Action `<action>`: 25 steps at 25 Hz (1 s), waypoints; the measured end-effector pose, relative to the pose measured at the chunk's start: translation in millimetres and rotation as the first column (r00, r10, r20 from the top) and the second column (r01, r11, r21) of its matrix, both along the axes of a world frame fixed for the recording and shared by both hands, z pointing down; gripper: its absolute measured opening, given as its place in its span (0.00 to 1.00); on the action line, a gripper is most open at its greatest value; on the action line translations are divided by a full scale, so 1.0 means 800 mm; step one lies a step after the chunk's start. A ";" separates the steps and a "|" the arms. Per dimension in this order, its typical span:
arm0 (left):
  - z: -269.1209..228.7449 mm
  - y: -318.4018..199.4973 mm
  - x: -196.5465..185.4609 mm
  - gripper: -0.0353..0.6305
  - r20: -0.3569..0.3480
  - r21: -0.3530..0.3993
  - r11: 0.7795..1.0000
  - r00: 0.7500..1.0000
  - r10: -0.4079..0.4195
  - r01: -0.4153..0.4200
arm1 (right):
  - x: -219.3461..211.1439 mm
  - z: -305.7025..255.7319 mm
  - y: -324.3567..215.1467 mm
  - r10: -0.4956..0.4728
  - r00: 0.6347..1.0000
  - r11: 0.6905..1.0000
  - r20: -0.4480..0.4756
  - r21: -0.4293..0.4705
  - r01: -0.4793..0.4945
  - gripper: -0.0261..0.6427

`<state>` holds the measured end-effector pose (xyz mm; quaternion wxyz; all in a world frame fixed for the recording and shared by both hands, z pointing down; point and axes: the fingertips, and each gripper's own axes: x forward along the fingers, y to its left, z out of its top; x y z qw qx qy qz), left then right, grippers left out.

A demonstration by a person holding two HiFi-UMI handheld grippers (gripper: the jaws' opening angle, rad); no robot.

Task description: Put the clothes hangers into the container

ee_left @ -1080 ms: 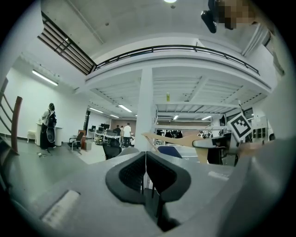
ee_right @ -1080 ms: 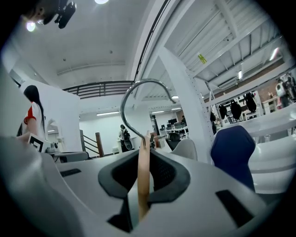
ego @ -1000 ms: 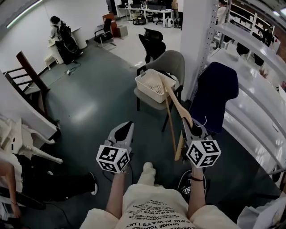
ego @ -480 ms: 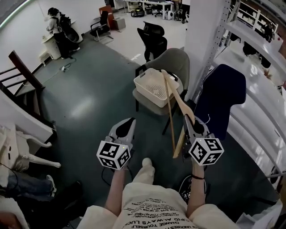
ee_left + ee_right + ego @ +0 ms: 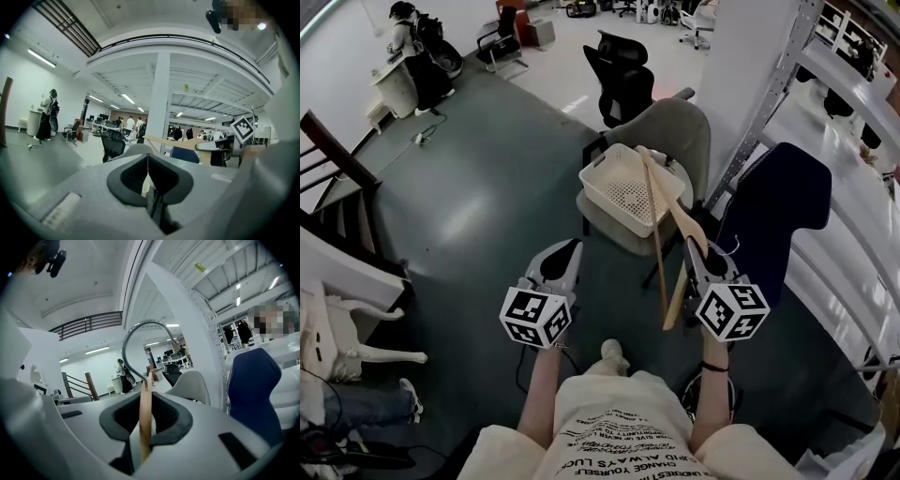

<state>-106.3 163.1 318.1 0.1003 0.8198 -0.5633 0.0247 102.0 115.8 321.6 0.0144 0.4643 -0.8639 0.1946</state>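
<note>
A wooden clothes hanger (image 5: 655, 202) with a metal hook (image 5: 140, 333) stands tilted in my right gripper (image 5: 692, 255), which is shut on its wooden arm (image 5: 145, 423). In the head view its far end lines up with the right rim of a white perforated basket (image 5: 598, 197). That basket rests on the seat of a grey chair (image 5: 675, 127) ahead of me. My left gripper (image 5: 569, 251) hangs to the left, short of the chair, its jaws shut on nothing (image 5: 148, 157). The left gripper view catches the hanger (image 5: 173, 142) off to its right.
A dark blue chair back (image 5: 773, 211) stands right of the grey chair, beside a white pillar and metal shelving (image 5: 853, 94). A black office chair (image 5: 623, 70) sits behind. Wooden stairs (image 5: 328, 169) are at the left. Green floor (image 5: 478, 216) stretches left of the basket.
The head view has shifted forward, so the chair and basket sit a little nearer and lower in the picture. Both grippers keep their pose, the hanger still held. The person at lower left has slid out of view.
</note>
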 end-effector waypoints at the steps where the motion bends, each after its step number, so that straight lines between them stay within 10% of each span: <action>1: 0.001 -0.007 -0.002 0.09 0.001 -0.002 1.000 1.000 0.006 -0.006 | -0.001 0.002 -0.007 0.006 1.000 1.000 0.003 -0.003 -0.006 0.12; 25: 0.084 -0.181 -0.053 0.09 -0.060 -0.152 0.988 0.998 -0.022 0.013 | -0.057 0.060 -0.211 -0.017 0.999 0.993 -0.037 -0.120 0.013 0.12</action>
